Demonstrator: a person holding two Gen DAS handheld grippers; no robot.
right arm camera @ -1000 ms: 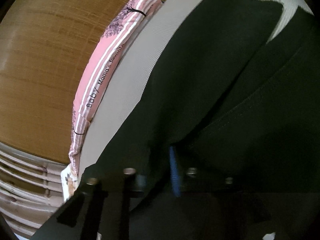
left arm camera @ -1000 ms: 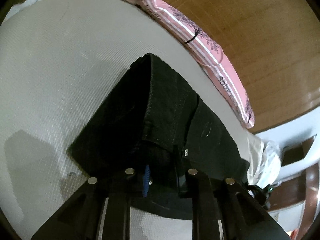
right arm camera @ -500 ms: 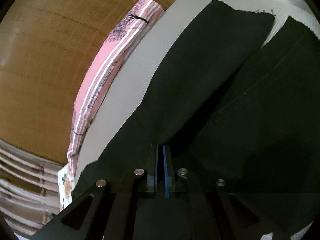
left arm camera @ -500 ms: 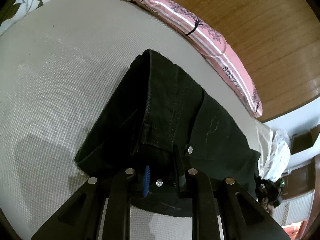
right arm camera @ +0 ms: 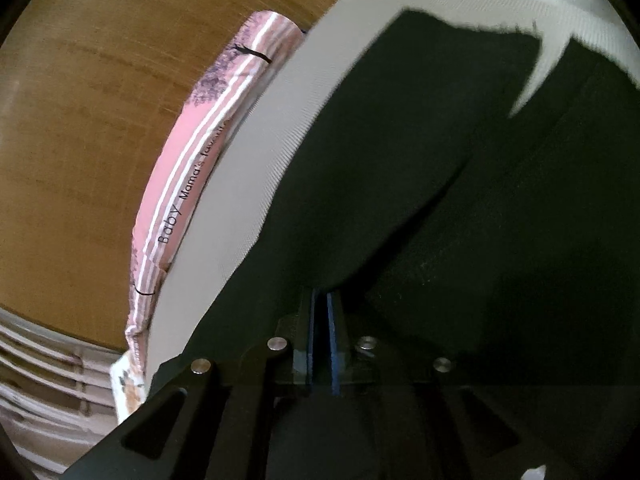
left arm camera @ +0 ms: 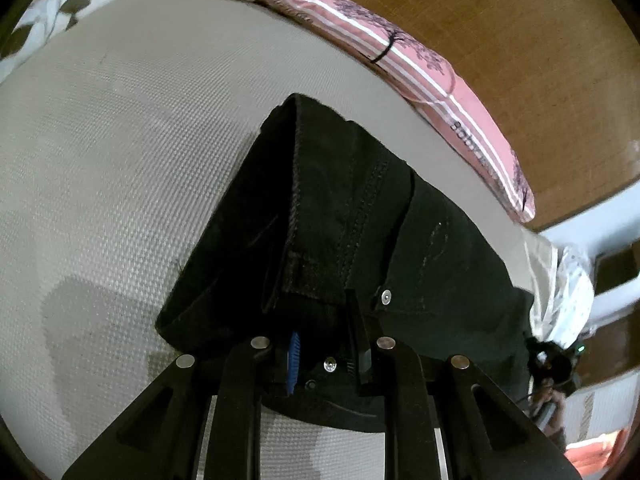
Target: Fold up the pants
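Black pants (left arm camera: 352,240) lying on grey mattress (left arm camera: 100,152), partly folded, waistband end raised toward left gripper (left arm camera: 324,360). Pink striped blanket (left arm camera: 420,64) bunched along far mattress edge, wood floor (left arm camera: 520,32) beyond.

Left gripper: fingers set apart, thick waistband bundle w/ rivet button between them. Firm pinch vs. loose contact: cannot tell from this view.

Right gripper (right arm camera: 322,344): blue pads pressed nearly together, thin edge of pants (right arm camera: 440,200) fabric appears caught between. Cloth running up and away over mattress (right arm camera: 272,152), blanket (right arm camera: 188,168) just beside.

Risks noted:
- Left hold doubtful. Bundle thick, several layers; inner layers likely to slide out if lifted, esp. w/ weight of denim-like cloth. Result: fold collapsing, crooked edge.
- Right hold thin, near fabric edge. Sharp pull or uneven lift vs. left side likely to strip cloth from pads.
- Uneven travel of the two sides: skewed fold, legs not stacked.
- Pants close to blanket at far edge; dragging outward could snag blanket or push cloth off mattress.
- Motion blur in right view: speed suspected; fast swing would add slip risk.

Rec.: confirm left pinch before lifting, move both sides level and slow.
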